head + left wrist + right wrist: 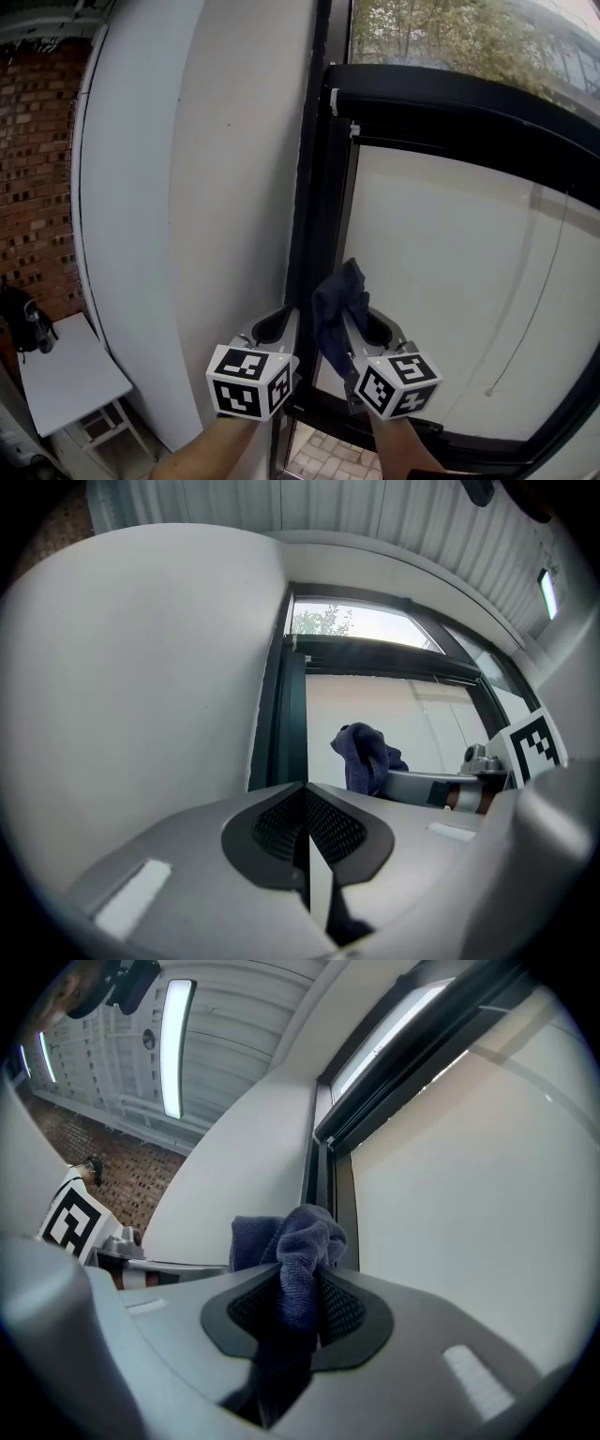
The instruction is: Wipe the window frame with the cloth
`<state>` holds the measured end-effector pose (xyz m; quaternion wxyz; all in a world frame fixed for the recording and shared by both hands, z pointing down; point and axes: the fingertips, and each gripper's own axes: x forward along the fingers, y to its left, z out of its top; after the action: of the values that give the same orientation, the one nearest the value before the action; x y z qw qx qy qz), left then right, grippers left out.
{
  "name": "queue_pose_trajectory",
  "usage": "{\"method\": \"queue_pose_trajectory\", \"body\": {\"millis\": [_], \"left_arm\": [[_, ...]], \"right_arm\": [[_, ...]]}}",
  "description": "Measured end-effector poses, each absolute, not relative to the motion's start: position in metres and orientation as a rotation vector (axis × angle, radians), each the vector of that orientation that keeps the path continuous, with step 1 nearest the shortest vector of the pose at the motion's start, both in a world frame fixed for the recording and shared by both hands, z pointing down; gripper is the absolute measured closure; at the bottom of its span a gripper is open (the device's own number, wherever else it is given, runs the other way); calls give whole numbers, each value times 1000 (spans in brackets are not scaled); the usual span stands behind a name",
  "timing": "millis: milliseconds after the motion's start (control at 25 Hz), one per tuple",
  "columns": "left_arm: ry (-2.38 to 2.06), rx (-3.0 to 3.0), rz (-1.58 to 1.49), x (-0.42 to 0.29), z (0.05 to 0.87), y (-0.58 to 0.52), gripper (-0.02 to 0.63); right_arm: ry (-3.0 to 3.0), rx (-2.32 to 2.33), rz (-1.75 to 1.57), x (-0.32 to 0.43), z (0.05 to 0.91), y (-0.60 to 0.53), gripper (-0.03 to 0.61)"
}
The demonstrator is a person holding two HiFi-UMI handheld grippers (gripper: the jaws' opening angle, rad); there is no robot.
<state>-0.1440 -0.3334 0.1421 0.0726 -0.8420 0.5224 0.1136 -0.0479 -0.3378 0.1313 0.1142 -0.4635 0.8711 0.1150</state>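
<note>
A dark blue cloth [337, 302] is pinched in my right gripper [354, 328], bunched above the jaws and hanging below them; the right gripper view has the cloth [302, 1258] clamped between the ribbed pads. It sits just beside the black vertical window frame [314, 206], at its lower part, touching or nearly so. My left gripper [278, 325] is shut with nothing in it, close to the left of the frame by the white wall. From the left gripper view, the cloth [364, 754] and frame [281, 710] lie ahead, and that left gripper [306, 822] has its pads pressed together.
A white wall [197, 187] runs left of the frame. Right of it is a pale blind [450, 281] behind glass, with a thin cord [525, 309] hanging down. A small white table [66, 375] stands low at the left, before a brick wall [37, 169].
</note>
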Motion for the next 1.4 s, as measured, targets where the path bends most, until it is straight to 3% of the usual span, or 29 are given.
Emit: {"method": "queue_pose_trajectory", "body": {"millis": [640,1400], "left_arm": [[1500,-2359,500,-134,10,-344,627],[1608,-2157,651,-141,-77,-368,627]], "right_arm": [[2494,-1256,555,-60,9,-358,495],[2370,-1063,700,-68,-109,-371,495]]}}
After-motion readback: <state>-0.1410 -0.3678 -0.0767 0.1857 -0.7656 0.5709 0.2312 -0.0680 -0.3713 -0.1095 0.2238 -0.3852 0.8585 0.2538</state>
